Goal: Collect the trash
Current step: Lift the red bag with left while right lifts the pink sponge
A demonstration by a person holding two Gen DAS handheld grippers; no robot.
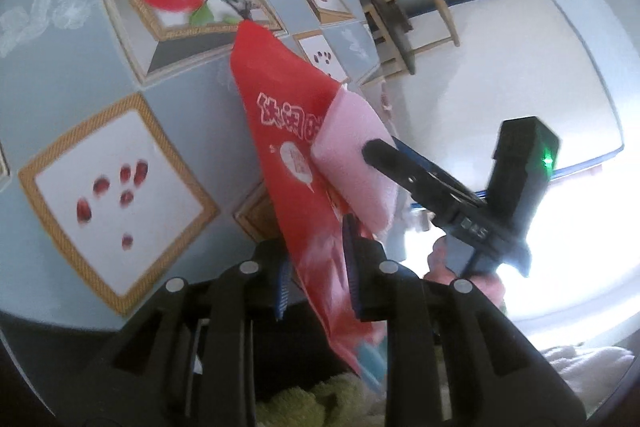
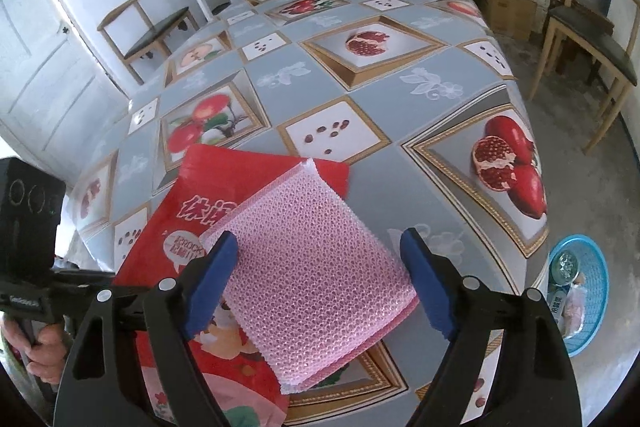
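The red snack bag [image 2: 200, 227] lies partly on the fruit-print tablecloth [image 2: 360, 107], its near end lifted because the left gripper [image 1: 316, 275] has its jaws nearly closed on the bag's edge, blue pads pinching the film. A pink bubble-wrap pouch [image 2: 316, 267] rests on top of the bag, at about 3 o'clock from the printed lettering, so lifting one likely carries the other. The right gripper [image 2: 324, 283] straddles the pouch with jaws spread wide, pads on either side of it, not visibly pressing; it seems poised to clamp. At 4 o'clock, off the table's edge, a blue basket [image 2: 596, 307] on the floor already holds scraps, probably the destination.
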